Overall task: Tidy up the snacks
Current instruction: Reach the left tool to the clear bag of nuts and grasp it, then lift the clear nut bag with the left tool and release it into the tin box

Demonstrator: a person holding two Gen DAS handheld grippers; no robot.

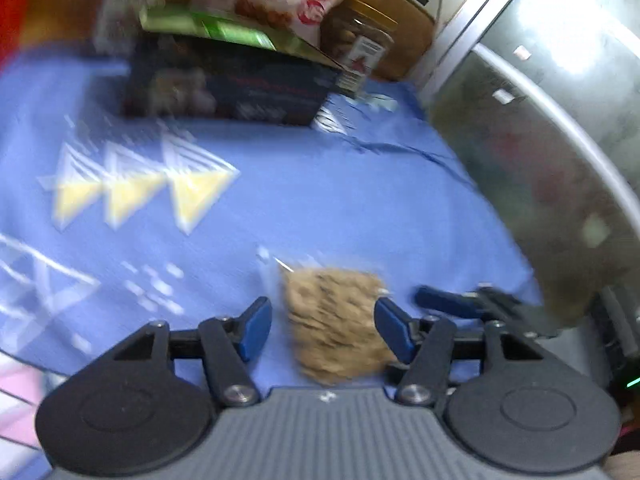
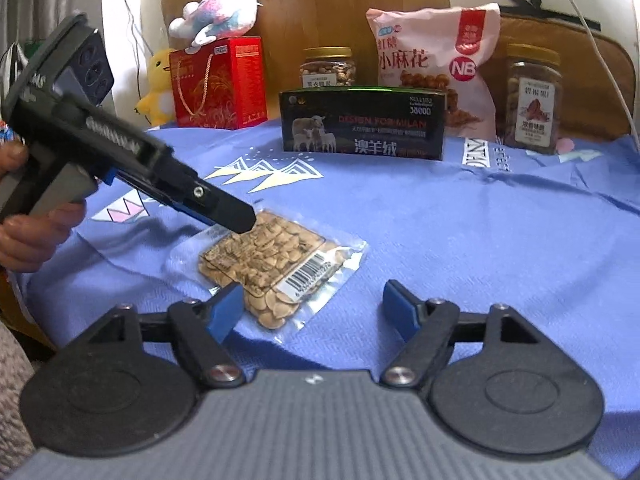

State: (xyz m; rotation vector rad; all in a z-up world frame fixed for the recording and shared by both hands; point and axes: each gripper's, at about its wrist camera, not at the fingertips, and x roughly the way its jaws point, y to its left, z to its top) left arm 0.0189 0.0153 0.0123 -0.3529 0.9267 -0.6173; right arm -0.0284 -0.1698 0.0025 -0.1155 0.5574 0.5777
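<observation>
A clear vacuum pack of seeds (image 2: 272, 264) lies flat on the blue cloth (image 2: 460, 232). My left gripper (image 1: 323, 330) is open, its blue fingertips on either side of the pack (image 1: 340, 324) in the blurred left wrist view. From the right wrist view the left gripper (image 2: 236, 220) comes in from the left, its tip at the pack's far left edge. My right gripper (image 2: 314, 312) is open and empty, low over the cloth, its left fingertip (image 2: 226, 310) just at the pack's near corner. The right gripper's fingers (image 1: 448, 302) also show at the right of the left wrist view.
At the back stand a dark box (image 2: 362, 124), a pink snack bag (image 2: 438, 68), two nut jars (image 2: 329, 66) (image 2: 532, 96), a red gift box (image 2: 218, 82) and plush toys (image 2: 216, 14). A brown bag (image 2: 592, 76) and a white cable (image 2: 588, 20) are at the back right.
</observation>
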